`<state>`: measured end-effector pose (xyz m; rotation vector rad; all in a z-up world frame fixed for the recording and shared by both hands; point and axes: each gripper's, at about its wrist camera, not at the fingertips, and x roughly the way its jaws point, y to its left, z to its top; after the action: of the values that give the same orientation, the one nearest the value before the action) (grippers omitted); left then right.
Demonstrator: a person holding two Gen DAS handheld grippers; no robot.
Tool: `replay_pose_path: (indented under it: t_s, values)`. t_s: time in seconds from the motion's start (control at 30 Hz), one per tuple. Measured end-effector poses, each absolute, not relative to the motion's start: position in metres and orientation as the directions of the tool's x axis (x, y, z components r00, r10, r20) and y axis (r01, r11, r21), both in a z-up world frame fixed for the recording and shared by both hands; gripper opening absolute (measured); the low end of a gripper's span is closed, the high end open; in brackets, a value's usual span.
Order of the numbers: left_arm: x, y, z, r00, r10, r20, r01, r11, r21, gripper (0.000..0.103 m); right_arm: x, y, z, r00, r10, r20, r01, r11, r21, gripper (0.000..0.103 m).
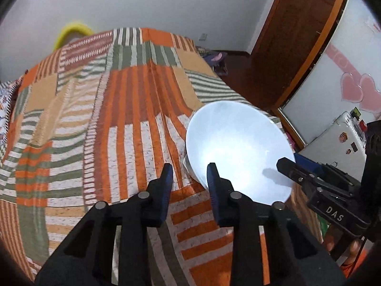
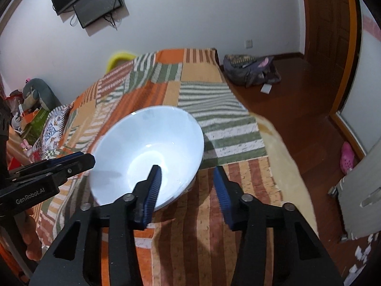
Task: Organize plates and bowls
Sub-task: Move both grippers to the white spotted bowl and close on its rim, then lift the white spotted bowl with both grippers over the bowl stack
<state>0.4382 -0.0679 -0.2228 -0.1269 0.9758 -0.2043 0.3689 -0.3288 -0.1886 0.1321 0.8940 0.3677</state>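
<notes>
- The white bowl (image 2: 147,152) sits tilted on the striped bedspread (image 1: 95,124) of the bed, near the bed's edge, its mouth turned toward both cameras.
- The left gripper (image 1: 189,174) has its jaws partly spread, one finger inside the rim and one outside; no pinch on the wall shows.
- The right gripper (image 2: 187,178) straddles the opposite rim the same way, jaws apart, not visibly pressing.
- Judged step: taking the bowl by both sides.
- To do it well, each gripper should seat deeper over the rim before squeezing, since the glazed wall looks slippery.
- The two sides should close and lift together, so the bowl stays level.
</notes>
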Motion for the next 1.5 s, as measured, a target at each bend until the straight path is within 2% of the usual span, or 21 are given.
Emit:
replay_pose_path:
  t_s: [0.03,0.1,0.13,0.2,0.23,0.4,0.57,0.83,1.1,1.5]
  values:
    - [0.44,-0.068,-0.226,0.537,-0.233,-0.811,0.114,0.972,-0.204,0.028,0.369,-0.329,-0.191,0.561,0.369,-0.741,-0.257,0.929,0.268,0.039]
    - [0.444,-0.068,-0.23,0.529,-0.24,-0.814,0.119,0.971,-0.209,0.028,0.372,-0.328,-0.195,0.553,0.379,-0.742,-0.261,0.925,0.278,0.03]
    - [0.444,-0.069,-0.231,0.532,-0.237,-0.813,0.121,0.971,-0.204,0.028,0.371,-0.328,-0.195,0.552,0.389,-0.738,-0.268,0.92,0.284,0.029]
    - [0.445,-0.071,-0.233,0.535,-0.239,-0.81,0.134,0.971,-0.198,0.022,0.372,-0.326,-0.196,0.558,0.387,-0.734,-0.273,0.921,0.278,0.026]
    - [0.445,-0.073,-0.233,0.533,-0.246,-0.81,0.143,0.969,-0.2,0.015,0.372,-0.324,-0.195,0.562,0.385,-0.732,-0.278,0.921,0.271,0.024]
    - [0.442,-0.076,-0.231,0.536,-0.245,-0.808,0.162,0.969,-0.186,0.013,0.372,-0.318,-0.194,0.574,0.356,-0.738,-0.28,0.932,0.231,0.023]
    - [0.438,-0.07,-0.229,0.52,-0.259,-0.814,0.152,0.966,-0.21,0.013,0.368,-0.321,-0.187,0.575,0.377,-0.727,-0.279,0.925,0.259,0.022]
    - [0.401,-0.064,-0.19,0.589,-0.225,-0.776,0.149,0.974,-0.17,0.013,0.346,-0.312,-0.161,0.607,0.378,-0.699,-0.313,0.922,0.227,0.022]
    - [0.339,-0.045,-0.137,0.664,-0.178,-0.726,0.13,0.984,-0.122,0.013,0.309,-0.296,-0.124,0.635,0.422,-0.647,-0.373,0.901,0.221,0.022]
    - [0.23,0.015,-0.093,0.712,-0.109,-0.694,0.042,0.993,-0.113,0.014,0.242,-0.246,-0.085,0.613,0.535,-0.581,-0.521,0.827,0.211,0.022]
